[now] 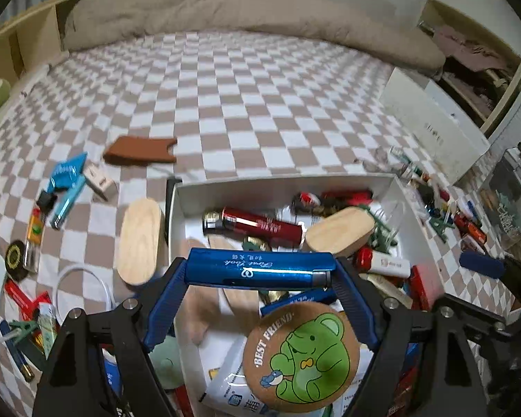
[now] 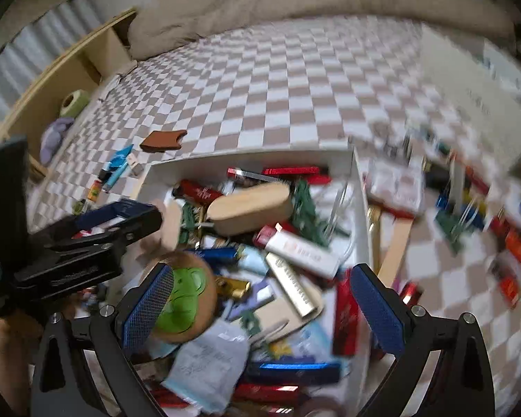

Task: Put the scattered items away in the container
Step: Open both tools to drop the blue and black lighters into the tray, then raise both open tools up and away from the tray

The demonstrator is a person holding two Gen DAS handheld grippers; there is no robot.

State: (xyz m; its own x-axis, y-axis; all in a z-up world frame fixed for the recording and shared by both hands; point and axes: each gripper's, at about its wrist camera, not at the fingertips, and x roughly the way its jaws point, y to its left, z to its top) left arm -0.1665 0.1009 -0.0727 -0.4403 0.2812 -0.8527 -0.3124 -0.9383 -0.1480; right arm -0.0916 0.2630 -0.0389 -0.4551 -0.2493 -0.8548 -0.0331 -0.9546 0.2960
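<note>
My left gripper (image 1: 258,271) is shut on a shiny blue lighter (image 1: 257,268), held crosswise between the blue pads above the white box (image 1: 281,182). The box holds a red tube (image 1: 257,226), a wooden oval piece (image 1: 340,230), a white lighter (image 1: 389,264) and a round cork coaster with a green bear (image 1: 300,356). My right gripper (image 2: 260,309) is open and empty over the same box (image 2: 253,160), above the coaster (image 2: 187,299). The left gripper shows at the left of the right wrist view (image 2: 121,217).
Loose items lie on the checkered bedsheet left of the box: a brown pouch (image 1: 140,151), blue packets (image 1: 66,187), another wooden oval (image 1: 139,239), red lighters (image 1: 21,297). More small items lie scattered to the right (image 2: 469,208). A white carton (image 1: 434,128) stands at the far right.
</note>
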